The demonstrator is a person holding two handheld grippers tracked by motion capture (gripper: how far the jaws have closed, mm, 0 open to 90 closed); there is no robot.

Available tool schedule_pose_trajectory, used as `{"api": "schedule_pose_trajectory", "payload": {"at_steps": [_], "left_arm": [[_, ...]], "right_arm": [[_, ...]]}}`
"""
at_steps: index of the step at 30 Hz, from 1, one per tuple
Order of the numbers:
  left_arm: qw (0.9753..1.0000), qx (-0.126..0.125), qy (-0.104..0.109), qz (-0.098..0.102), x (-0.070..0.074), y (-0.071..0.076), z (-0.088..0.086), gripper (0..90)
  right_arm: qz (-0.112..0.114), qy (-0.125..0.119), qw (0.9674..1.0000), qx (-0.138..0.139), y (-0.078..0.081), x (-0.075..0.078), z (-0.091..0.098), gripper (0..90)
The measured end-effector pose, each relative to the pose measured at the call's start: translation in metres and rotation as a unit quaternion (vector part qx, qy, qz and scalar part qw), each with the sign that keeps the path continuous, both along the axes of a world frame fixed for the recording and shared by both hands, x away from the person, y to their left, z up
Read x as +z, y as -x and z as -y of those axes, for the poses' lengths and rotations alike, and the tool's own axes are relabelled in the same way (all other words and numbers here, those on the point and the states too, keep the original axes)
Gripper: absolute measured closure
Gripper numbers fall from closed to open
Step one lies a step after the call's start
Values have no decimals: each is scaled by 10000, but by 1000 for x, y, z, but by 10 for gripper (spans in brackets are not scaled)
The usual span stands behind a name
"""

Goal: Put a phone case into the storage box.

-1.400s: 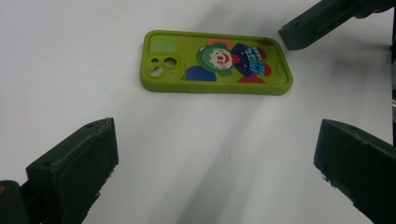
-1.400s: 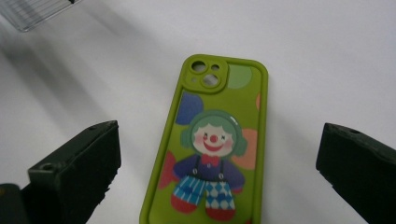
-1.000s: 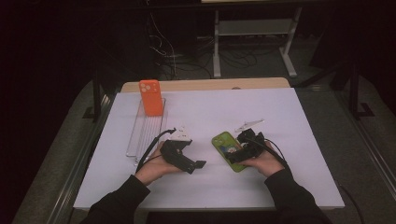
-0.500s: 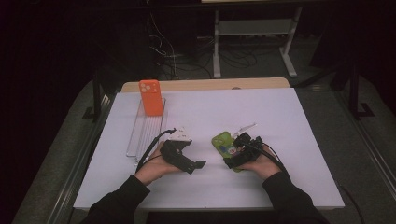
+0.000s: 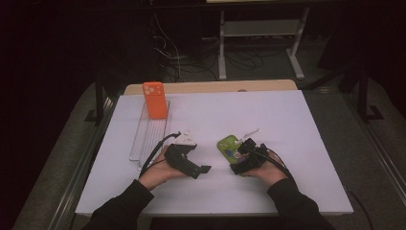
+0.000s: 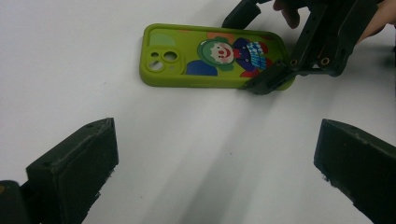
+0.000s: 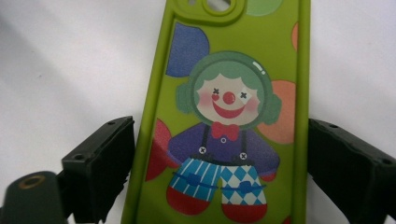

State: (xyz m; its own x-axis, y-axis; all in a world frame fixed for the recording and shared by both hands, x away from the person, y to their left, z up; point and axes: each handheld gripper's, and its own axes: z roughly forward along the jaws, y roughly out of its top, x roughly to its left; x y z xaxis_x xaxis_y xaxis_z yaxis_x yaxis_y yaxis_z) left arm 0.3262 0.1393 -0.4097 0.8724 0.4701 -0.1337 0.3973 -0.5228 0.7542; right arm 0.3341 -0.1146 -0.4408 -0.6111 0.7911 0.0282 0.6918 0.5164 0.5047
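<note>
White tabletop (image 5: 287, 124), dim room behind. Your right gripper (image 7: 219, 154) had just been closing, its jaws astride the lower end of the green clown phone case (image 7: 233, 116), which lay flat; whether the pads yet pressed was unclear. You should have squared both pads on the case's sides. Your left gripper (image 6: 215, 168) stood released nearby. The case's bottom edge was cut off.

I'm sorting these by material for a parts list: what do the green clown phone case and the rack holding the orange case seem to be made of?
Green clown phone case: likely soft silicone or rubbery plastic, matte, with rounded edges and a flat printed picture. Rack: apparently clear hard plastic, glossy, since the white table shows through its ridges. Orange case: the same matte look.
</note>
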Motion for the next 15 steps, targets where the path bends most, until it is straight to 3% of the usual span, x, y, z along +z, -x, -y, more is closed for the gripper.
{"api": "schedule_pose_trajectory", "payload": {"at_steps": [15], "left_arm": [[10000,-1,-63,-44,-2,1,1,0]], "right_arm": [[41,17,9996,-279,5,0,-2,135]]}}
